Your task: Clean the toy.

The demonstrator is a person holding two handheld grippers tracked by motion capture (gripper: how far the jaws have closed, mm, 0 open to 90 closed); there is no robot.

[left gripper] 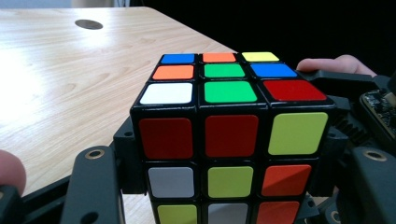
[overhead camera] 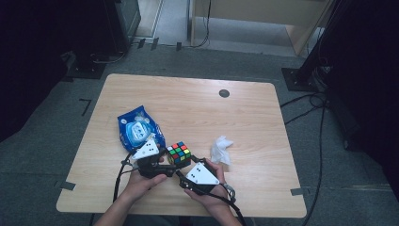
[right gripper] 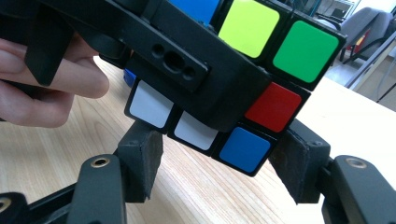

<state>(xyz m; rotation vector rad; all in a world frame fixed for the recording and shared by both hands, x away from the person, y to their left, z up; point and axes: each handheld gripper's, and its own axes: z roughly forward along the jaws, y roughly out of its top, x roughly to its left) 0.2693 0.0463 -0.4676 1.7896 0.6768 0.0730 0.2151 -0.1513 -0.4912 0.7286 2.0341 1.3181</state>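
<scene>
While the left tool [overhead camera: 165, 160] clamps the puzzle cube [overhead camera: 179, 153] just above the counter [overhead camera: 197, 108] near its front edge, the right tool [right gripper: 217, 168] stands wide around 1 lower corner; I'd seat both pads squarely on the end layer before twisting. Open room lies ahead, between the blue wipes pack [overhead camera: 139, 128] and the crumpled tissue [overhead camera: 221, 149].

A blue wipes packet [overhead camera: 139, 129] and a crumpled white tissue [overhead camera: 221, 149] lie apart on the wooden table [overhead camera: 244, 117].
</scene>
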